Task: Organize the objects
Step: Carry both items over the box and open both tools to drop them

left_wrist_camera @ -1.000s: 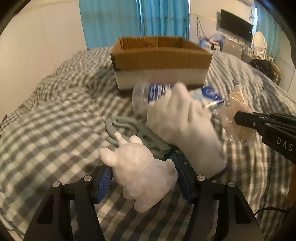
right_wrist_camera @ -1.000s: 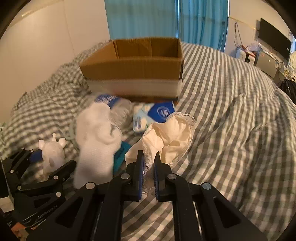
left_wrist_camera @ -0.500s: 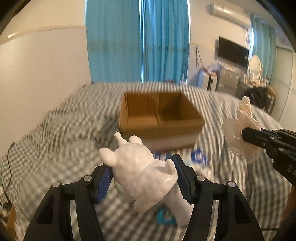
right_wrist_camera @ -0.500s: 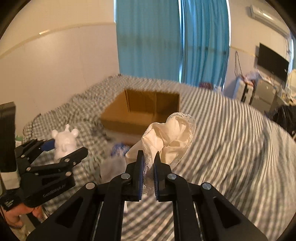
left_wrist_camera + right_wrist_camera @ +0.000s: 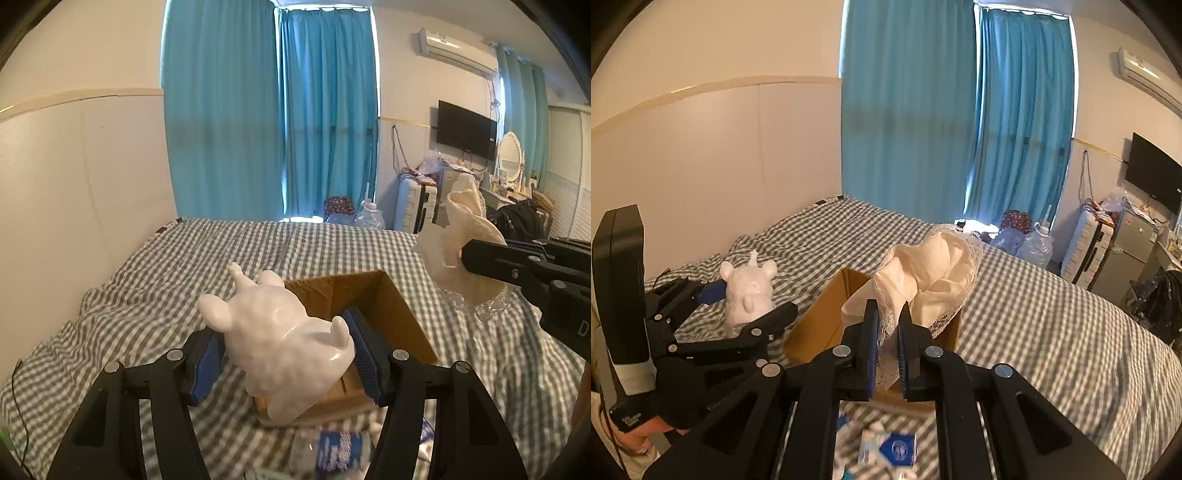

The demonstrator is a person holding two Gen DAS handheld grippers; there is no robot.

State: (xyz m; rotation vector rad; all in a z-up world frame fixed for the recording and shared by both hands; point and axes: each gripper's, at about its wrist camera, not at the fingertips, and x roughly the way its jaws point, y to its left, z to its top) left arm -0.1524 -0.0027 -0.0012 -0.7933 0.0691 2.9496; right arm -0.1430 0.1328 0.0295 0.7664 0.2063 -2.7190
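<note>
Both grippers are loaded and raised above the bed [image 5: 155, 280], so the job looks to be midway, with nothing seen inside the cardboard box [image 5: 391, 306] so far, though most of its floor is hidden. The left gripper [image 5: 286, 356] has its jaws set fairly wide around a glossy white animal figurine [image 5: 284, 336], the blue pads pressing its flanks. The right gripper [image 5: 886, 341] has its jaws drawn narrow, pinching a cream lace-trimmed cloth [image 5: 934, 273] by its lower edge.

In both views the held things hang in front of the box's open top; whether they are truly over the opening or just short of it cannot be told. Left to do, by my reckoning: drop both in, then fetch the blue-and-white packet [image 5: 892, 446] lying on the bedcover near the box's front wall. Other blurred items lie beside it.

Compared with half a second ago, the grippers have come closer to the box: it now sits low, right behind the jaws, where it earlier stood further ahead. A second ago both were down among the clutter on the bed. The grips themselves are unchanged.
</note>
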